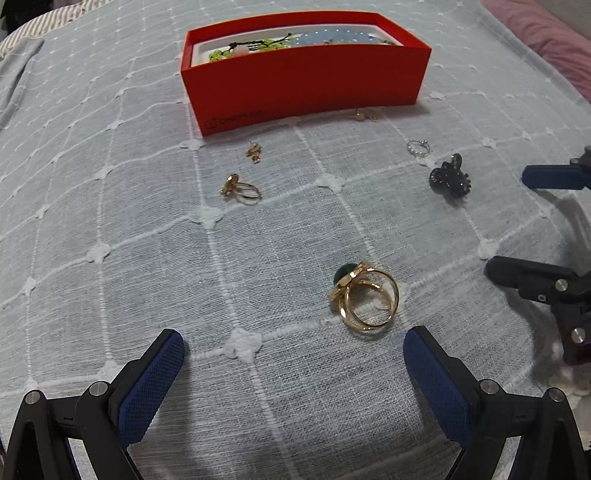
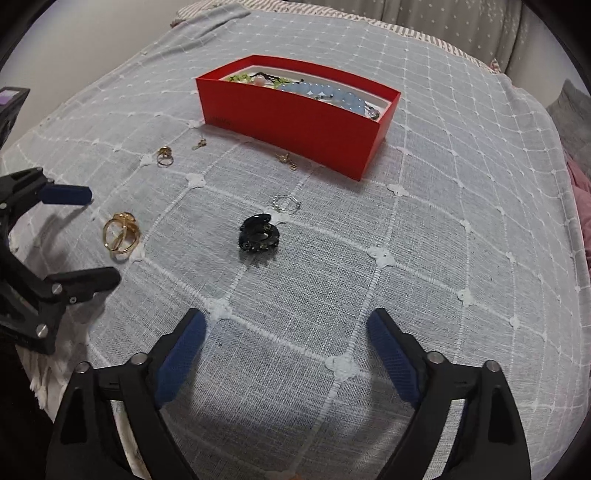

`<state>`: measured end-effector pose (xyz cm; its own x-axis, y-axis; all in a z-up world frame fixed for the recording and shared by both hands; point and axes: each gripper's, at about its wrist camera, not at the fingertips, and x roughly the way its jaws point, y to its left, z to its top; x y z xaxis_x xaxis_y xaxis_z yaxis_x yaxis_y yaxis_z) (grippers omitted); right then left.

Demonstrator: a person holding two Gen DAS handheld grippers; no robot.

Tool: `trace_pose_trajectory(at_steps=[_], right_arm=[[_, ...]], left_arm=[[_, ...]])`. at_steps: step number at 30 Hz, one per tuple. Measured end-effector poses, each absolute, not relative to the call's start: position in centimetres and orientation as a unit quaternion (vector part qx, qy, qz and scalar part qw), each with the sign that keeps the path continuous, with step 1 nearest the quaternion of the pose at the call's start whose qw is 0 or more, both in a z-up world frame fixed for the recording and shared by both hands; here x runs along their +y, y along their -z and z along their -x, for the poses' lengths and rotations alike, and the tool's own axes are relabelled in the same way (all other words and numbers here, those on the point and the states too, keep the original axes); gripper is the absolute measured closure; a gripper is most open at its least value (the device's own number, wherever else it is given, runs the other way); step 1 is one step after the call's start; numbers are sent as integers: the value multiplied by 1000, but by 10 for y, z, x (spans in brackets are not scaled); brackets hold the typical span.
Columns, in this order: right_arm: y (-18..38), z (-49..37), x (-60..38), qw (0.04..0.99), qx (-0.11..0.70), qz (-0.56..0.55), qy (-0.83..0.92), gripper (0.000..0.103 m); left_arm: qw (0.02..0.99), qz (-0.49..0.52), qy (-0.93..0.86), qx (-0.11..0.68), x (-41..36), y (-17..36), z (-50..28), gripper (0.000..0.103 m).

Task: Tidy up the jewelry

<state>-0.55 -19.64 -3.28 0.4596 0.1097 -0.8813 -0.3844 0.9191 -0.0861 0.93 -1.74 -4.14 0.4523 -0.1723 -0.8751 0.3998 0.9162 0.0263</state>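
A red box holds a blue bead bracelet and green beads. Loose on the cloth lie a gold ring with a green stone, a smaller gold ring, gold earrings, a silver ring and a black hair claw. My left gripper is open just short of the green-stone ring. My right gripper is open, with the claw some way ahead of its fingers.
A pale blue cloth with a white stitched grid covers the surface. Pink fabric lies at the far right edge, striped fabric behind. Each gripper shows at the side of the other's view.
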Motion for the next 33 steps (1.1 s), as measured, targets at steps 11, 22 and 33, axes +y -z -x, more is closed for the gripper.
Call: trace_pose_trajectory(at_steps=[11,22,33], right_arm=[[44,5,-201,857,483,120,-133,0],[38,-2,-195,863,458,119,-176,14],[35,-4,-185,862,448,129,-199,46]], left_arm=[[871,-82,161,457,-12,50,-6,0],[870,-83,212,437,-16,38,-1,22],[861,-69,252,437,-21,31,1,59]])
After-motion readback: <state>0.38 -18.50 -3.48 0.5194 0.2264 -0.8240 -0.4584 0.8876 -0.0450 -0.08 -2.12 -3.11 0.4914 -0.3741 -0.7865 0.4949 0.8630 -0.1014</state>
